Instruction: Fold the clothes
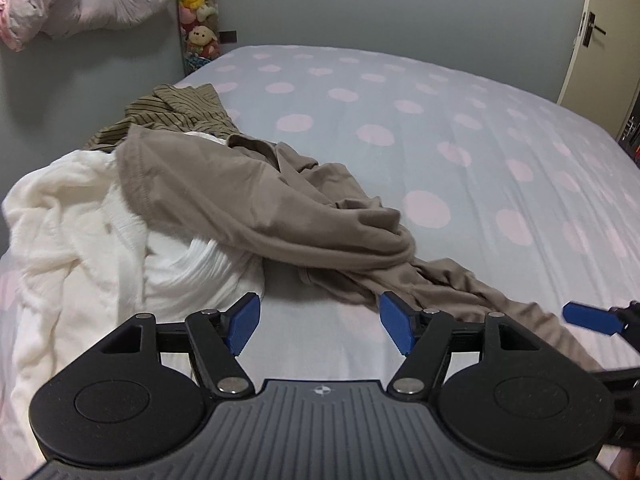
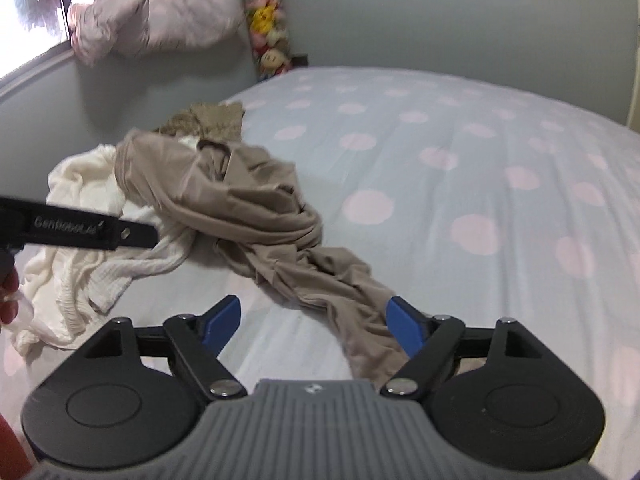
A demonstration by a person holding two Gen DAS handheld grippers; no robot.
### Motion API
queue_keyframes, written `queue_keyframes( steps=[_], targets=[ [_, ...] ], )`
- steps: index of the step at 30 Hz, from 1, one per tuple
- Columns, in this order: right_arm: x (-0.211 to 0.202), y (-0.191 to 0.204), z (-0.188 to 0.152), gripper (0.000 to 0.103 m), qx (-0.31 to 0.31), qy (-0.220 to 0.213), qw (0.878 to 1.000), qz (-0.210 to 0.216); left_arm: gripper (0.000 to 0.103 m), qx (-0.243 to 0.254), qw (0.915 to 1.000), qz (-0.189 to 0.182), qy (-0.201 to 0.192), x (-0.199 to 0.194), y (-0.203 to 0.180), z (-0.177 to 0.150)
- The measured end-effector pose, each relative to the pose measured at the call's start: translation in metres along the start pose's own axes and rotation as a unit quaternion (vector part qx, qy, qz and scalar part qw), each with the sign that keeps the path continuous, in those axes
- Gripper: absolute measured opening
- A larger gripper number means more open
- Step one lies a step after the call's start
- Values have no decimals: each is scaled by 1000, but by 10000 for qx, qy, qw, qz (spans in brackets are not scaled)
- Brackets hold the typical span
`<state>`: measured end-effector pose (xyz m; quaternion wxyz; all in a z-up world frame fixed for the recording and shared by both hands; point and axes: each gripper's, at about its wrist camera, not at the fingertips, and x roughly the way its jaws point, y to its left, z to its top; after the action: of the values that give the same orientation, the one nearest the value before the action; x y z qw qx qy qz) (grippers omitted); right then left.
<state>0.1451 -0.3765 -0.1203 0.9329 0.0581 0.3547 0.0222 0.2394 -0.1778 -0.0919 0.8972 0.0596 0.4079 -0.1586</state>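
Left wrist view, left gripper (image 1: 319,325): jaws spread wide, nothing between the blue pads (image 1: 243,325); it hovers low over bare bedsheet (image 1: 460,128).
Left wrist view, taupe garment (image 1: 256,204): lies crumpled on the bed, its upper part draped over the white garment (image 1: 76,224), a twisted length trailing toward the lower right past the gripper's right-hand pad.
Left wrist view, striped garment (image 1: 176,114): olive with dark stripes, bunched behind the other two near the wall; the stripes read clearly only here.
Left wrist view, right gripper (image 1: 592,320): one blue fingertip enters at the right edge, above the trailing end of the taupe cloth; contact cannot be told.
Left wrist view, door (image 1: 600,36): cream, with a dark handle, at the far right; seen fully only here.
Right wrist view, right gripper (image 2: 316,326): jaws released and wide apart; the tail of the taupe garment (image 2: 256,216) runs between the pads, lying close against the right-hand one, ungripped.
Right wrist view, left gripper (image 2: 80,230): a black lettered bar crossing the left edge over the white garment (image 2: 80,184); its jaws are hidden here.
Right wrist view, hand (image 2: 9,296): fingers at the left edge; shown only in this view.
Right wrist view, window (image 2: 36,12): bright, upper left, beside the pink bundle (image 2: 160,26); shown only here.
Both views, plush toys (image 1: 197,4): stacked in the far corner.
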Motion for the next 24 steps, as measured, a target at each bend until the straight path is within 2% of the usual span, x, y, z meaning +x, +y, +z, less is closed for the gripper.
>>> queue_keyframes(
  steps=[5,13,16,18,19,20,21,22,23,24],
  targets=[
    [48,0,5,82,-23,233,9997,85,65,61,9999,64,78,43,4,9],
    [103,-7,12,82,54,368,9992,166,66,263,9996,27,92,96,5,12],
    [117,-12,9,78,111,415,9989,179,66,348,9993,57,91,109,1,13],
    [122,-15,6,60,162,441,9987,185,66,372,9992,88,72,115,-4,15],
    [123,-16,4,55,128,408,9990,148,66,390,9992,93,64,116,-7,16],
    [122,-17,4,40,73,365,9992,143,66,423,9991,95,41,117,-12,18],
    [120,-19,4,19,62,347,9992,170,63,441,9990,84,5,117,-16,20],
    [119,-21,4,14,60,325,9993,191,50,432,9991,36,-9,117,-19,23],
    [116,-25,4,10,108,279,9994,179,42,400,9992,-27,17,116,-20,26],
    [111,-28,5,8,159,197,9996,156,27,384,9992,-72,50,116,-21,30]
  ],
)
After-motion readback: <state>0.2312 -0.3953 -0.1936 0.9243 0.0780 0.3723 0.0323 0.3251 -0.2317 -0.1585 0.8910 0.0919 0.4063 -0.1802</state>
